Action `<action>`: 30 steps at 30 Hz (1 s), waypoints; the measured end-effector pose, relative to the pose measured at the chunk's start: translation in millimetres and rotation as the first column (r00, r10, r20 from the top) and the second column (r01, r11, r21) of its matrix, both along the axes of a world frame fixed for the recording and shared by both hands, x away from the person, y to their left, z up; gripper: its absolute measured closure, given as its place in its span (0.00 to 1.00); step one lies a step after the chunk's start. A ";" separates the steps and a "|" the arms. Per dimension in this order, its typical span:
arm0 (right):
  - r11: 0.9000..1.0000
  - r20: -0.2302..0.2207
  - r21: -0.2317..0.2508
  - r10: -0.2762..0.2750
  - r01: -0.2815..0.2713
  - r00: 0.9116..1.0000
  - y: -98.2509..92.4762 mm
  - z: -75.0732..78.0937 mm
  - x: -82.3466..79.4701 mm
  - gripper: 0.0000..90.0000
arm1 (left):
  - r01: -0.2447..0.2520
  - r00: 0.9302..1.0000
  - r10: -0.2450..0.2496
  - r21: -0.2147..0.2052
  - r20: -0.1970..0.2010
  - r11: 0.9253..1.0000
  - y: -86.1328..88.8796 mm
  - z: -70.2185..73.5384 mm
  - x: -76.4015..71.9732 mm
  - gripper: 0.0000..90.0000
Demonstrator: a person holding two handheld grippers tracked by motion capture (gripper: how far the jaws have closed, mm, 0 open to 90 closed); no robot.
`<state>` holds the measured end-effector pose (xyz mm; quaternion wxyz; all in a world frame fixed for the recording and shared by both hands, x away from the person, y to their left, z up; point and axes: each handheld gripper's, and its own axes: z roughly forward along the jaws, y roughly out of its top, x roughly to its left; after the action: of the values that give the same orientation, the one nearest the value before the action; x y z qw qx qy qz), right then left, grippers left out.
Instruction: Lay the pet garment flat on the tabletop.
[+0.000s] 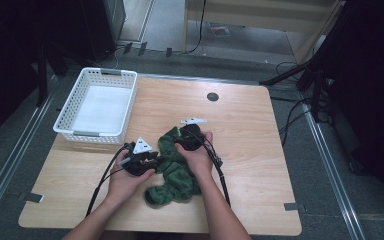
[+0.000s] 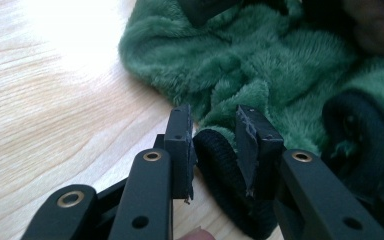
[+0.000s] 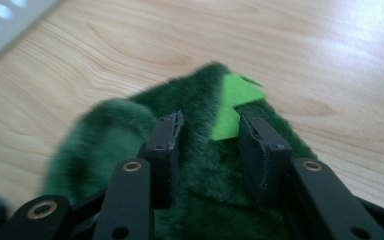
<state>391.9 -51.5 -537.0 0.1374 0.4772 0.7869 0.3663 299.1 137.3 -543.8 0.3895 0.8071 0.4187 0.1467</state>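
A: Where's the green fleece garment (image 1: 174, 169)?
B: Crumpled mid-desk (image 1: 260, 150), down and right of the white basket (image 1: 98, 105); bare wood all round, far edge well apart

A: Left tongs (image 2: 215, 145)?
B: Straddling a dark ribbed cuff (image 2: 220, 175); pressing or not, hard to tell

A: Right tongs (image 3: 210, 142)?
B: Spread over fleece beside a light green tag (image 3: 232, 102), pads apart from it

A: Hidden?
B: Garment's middle under both hands; basket corner blurred, cut off

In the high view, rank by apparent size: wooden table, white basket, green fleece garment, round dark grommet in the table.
1. wooden table
2. white basket
3. green fleece garment, partly covered by the hands
4. grommet
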 end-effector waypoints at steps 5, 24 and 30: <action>0.999 0.036 -0.033 -0.026 0.027 0.999 -7.7 -3.5 6.6 0.69 | 0.016 1.000 -0.016 0.039 0.003 0.999 0.2 -2.4 0.2 0.77; 0.998 0.095 0.069 -0.014 0.007 0.995 -48.8 27.6 -29.9 0.67 | -0.033 0.998 0.035 -0.044 0.050 0.998 2.0 13.3 2.2 0.78; 0.999 0.039 0.045 -0.002 0.001 0.999 -61.2 11.5 -35.4 0.73 | -0.018 1.000 0.018 -0.020 0.025 1.000 -2.3 3.0 2.0 0.83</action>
<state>356.6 -112.8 -525.5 0.1424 0.4735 0.7751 0.3933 301.1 135.1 -540.8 0.4014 0.7975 0.4224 0.1562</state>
